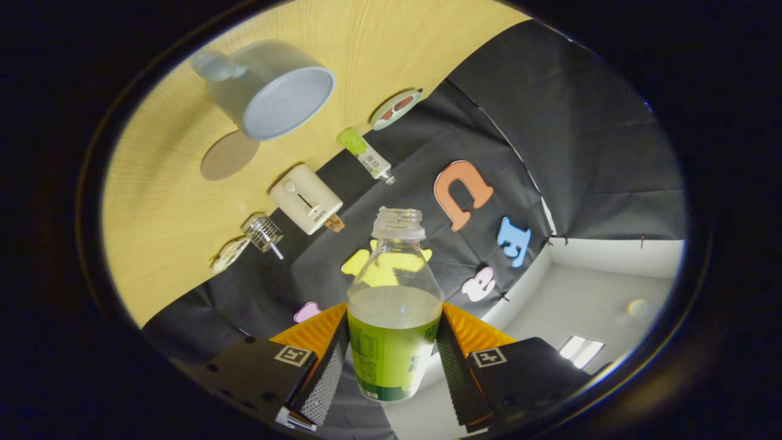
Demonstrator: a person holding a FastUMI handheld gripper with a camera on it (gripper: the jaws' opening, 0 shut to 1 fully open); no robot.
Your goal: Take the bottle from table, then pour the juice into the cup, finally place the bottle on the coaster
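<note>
My gripper is shut on a clear bottle with a green label and pale green juice inside. Both fingers press on its labelled body. The bottle has no cap and its open neck points away from me. The whole view is rolled hard to one side, so the wooden table stands tilted. A pale grey-blue cup with a handle sits on the table beyond the bottle, its mouth turned toward me. Beside the cup lies a round brown coaster, flat on the wood.
Along the table's back edge stand a cream toaster-like box, a small wire basket, a green-and-white tube and a small round dish. The booth's black cloth wall rises behind them.
</note>
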